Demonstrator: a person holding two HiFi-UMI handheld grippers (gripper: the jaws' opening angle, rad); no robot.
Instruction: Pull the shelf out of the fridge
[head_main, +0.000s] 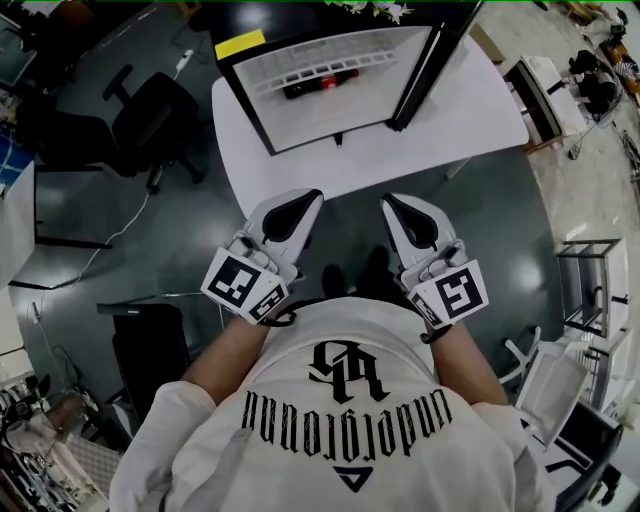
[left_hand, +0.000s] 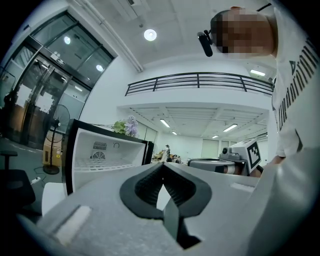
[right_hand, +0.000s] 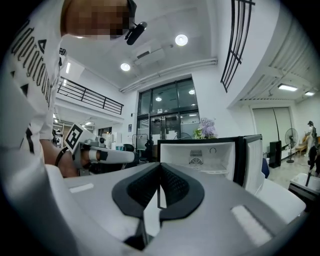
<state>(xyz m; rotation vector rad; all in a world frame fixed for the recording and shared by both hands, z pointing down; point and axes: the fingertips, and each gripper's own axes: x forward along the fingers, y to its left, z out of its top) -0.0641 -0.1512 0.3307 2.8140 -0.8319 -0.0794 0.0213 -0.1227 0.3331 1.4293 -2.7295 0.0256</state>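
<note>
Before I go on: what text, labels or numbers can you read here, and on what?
"underground", apparently, gothic print, upside down in head view: white T-shirt.
Emblem above it: not readable as letters.
Yellow label on the fridge: no legible print.
Marker cubes: square patterns, no words.

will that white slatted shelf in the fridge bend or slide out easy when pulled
The shelf looks like a thin slatted grid, so it is probably light and fairly stiff, perhaps flexing slightly at the front edge. The small fridge stands on a smooth white table, so it may shift forward if the shelf sticks.
</note>
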